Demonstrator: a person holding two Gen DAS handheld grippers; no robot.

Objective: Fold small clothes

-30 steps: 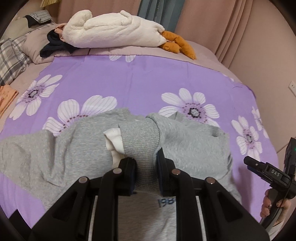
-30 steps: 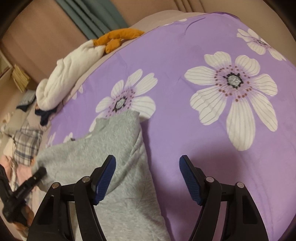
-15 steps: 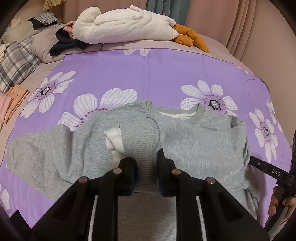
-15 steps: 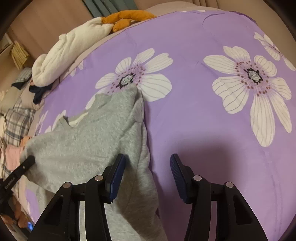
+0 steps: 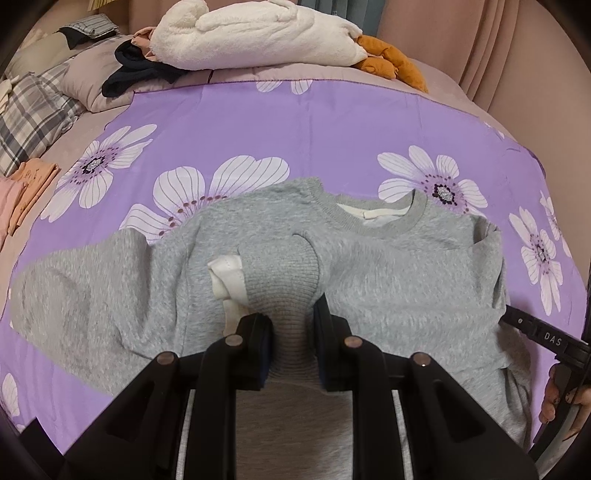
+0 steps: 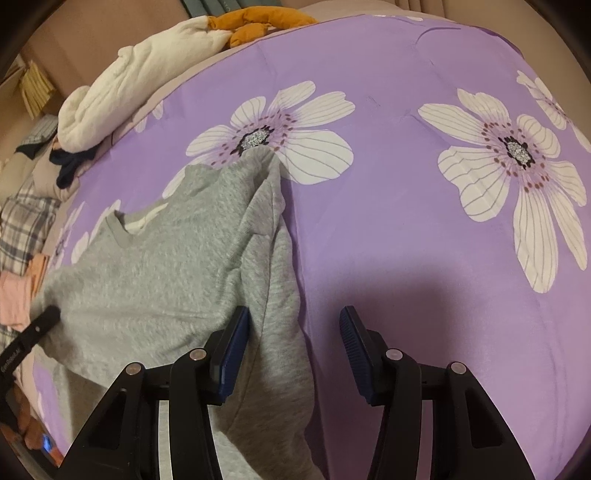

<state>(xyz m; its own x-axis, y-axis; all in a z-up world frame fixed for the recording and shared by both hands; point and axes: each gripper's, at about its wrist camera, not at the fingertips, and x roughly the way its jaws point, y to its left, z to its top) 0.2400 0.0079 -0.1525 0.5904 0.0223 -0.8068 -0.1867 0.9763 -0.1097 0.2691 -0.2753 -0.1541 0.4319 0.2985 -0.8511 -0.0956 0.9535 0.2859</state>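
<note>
We work on a bed [image 5: 332, 122] spread with a purple flowered sheet. In the left wrist view, orange folded clothes [image 5: 26, 184] lie at the left edge and a white plush toy [image 5: 258, 33] lies along the top, both well clear. The grey sweatshirt [image 5: 388, 266] lies mid-frame; our left tool [image 5: 290, 332] is clenched on its ribbed cuff [image 5: 280, 273], laying the sleeve across the chest. Our right tool [image 6: 293, 347], released, straddles the garment's right edge and should next, we judge, pinch that side.

Dim warm light; fisheye-warped, vignetted edges
</note>
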